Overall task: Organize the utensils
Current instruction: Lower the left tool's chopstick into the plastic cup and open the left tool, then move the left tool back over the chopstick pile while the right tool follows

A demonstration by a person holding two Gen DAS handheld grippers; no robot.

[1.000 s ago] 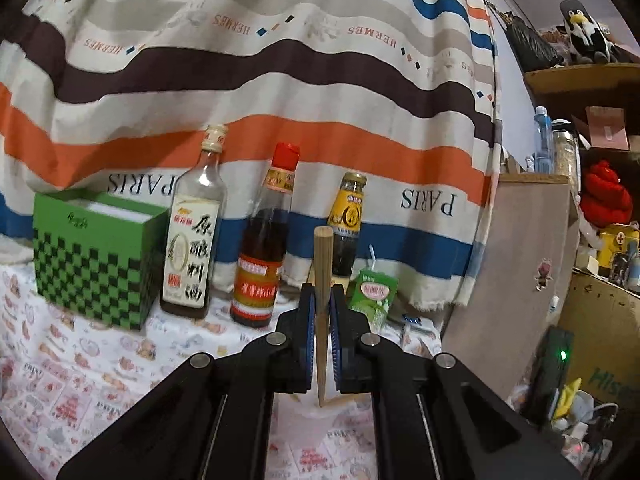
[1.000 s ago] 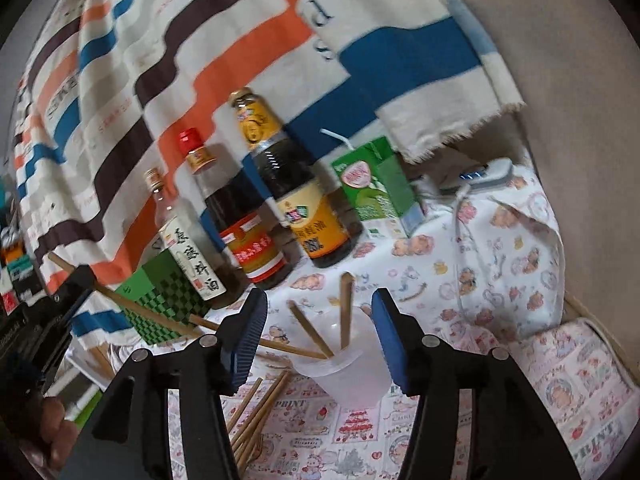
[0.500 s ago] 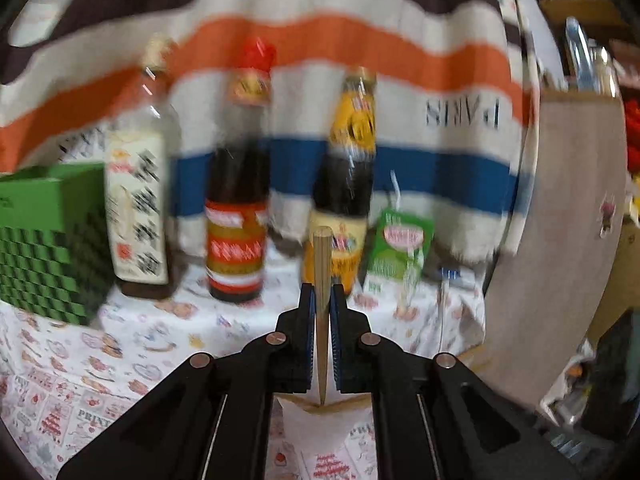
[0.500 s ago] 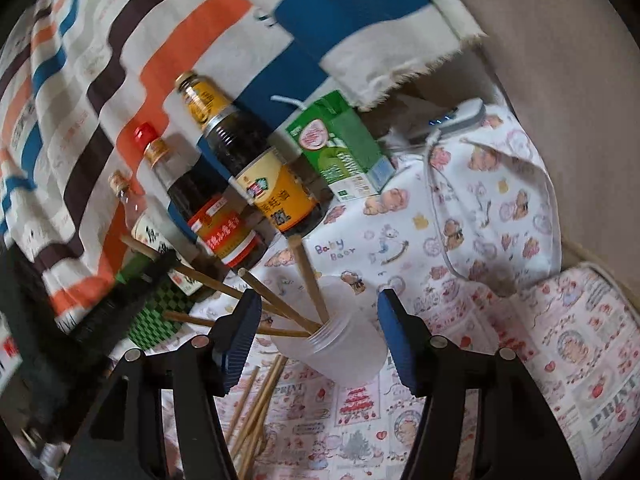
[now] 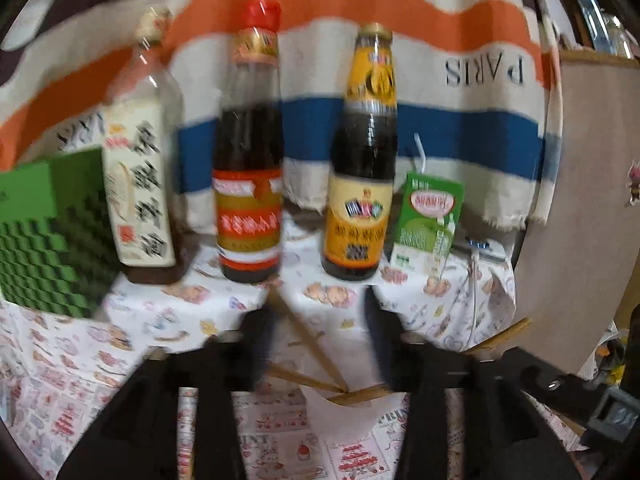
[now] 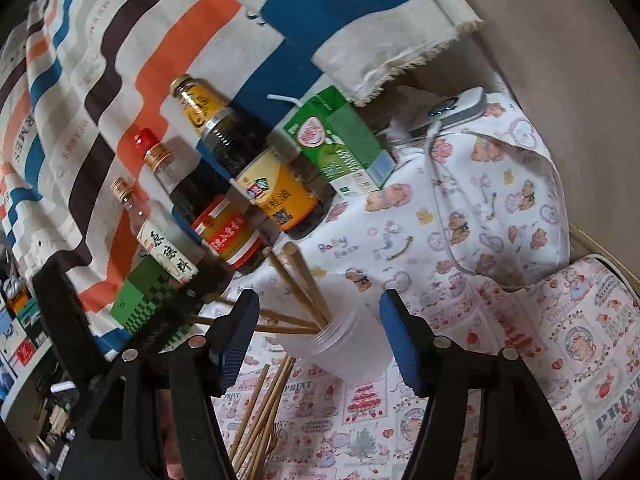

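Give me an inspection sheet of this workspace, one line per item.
Surface: table under a cartoon-print cloth.
Job's things: wooden chopsticks stand fanned out in a frosted plastic cup; more loose chopsticks lie flat in front of it.
Clutter: three sauce bottles in a row, a green drink carton, a green checkered box.
Grippers: left gripper jaws opening, nothing pinched; right gripper jaws opening, straddling the cup, pads apart from it.
Cables: white cable runs from a grey power bank.
Surroundings: striped blanket hung behind, beige panel beside.
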